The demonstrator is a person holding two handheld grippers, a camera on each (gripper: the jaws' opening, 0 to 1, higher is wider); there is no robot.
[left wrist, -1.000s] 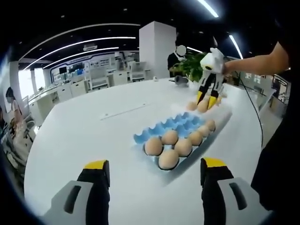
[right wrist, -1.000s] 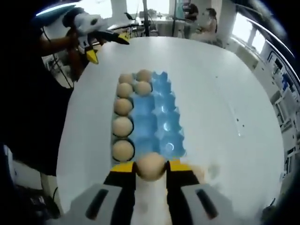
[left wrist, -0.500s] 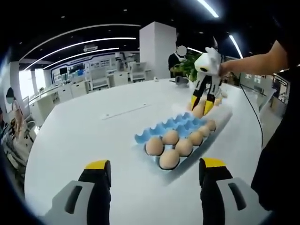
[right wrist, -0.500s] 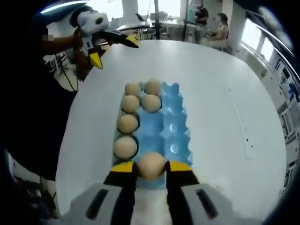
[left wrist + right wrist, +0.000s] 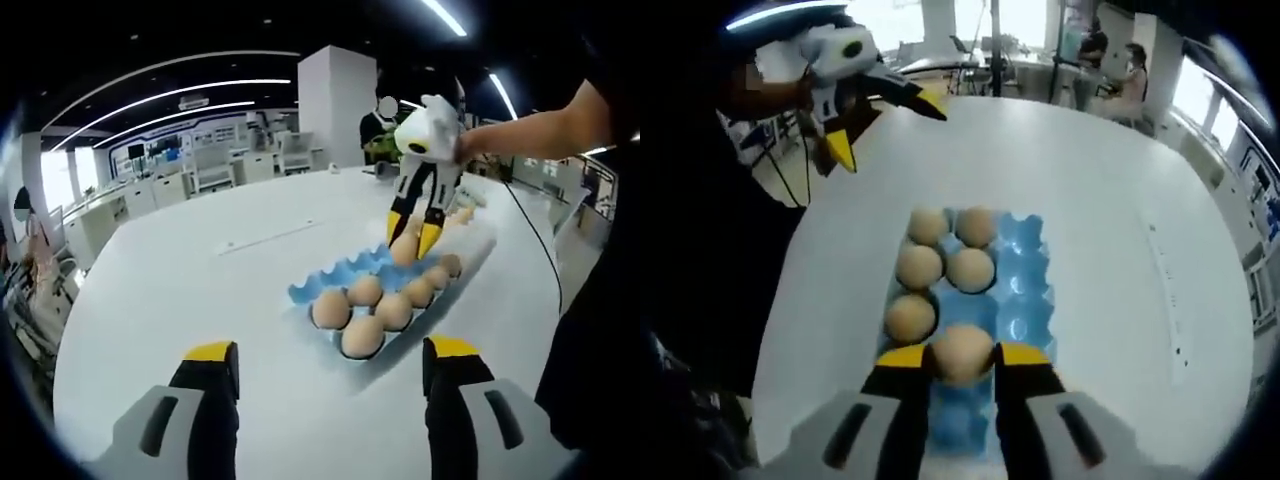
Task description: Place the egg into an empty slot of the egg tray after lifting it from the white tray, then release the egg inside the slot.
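Observation:
An egg [image 5: 962, 352] sits clamped between my right gripper's [image 5: 962, 362] yellow jaws, held just above the blue egg tray [image 5: 1025, 290]. Several eggs fill the tray's slots ahead, the nearest egg [image 5: 910, 315] just left of the held one. In the left gripper view, the right gripper [image 5: 411, 238] hangs over the blue egg tray's [image 5: 345, 272] far half with the egg [image 5: 405, 248] in it. The white tray [image 5: 480, 238] lies past the blue one. My left gripper [image 5: 328, 354] hovers open over the table in front of the tray; it appears as the left gripper [image 5: 887, 128] at the top left.
The round white table [image 5: 180, 290] stretches wide to the left of the trays. A person's arm [image 5: 530, 135] reaches in from the right. A potted plant [image 5: 385, 145] stands at the table's far edge. Desks and seated people lie beyond.
My right gripper has carried the egg from the white tray's end further along over the blue tray, toward the filled slots, and lower. The left gripper has hardly moved.

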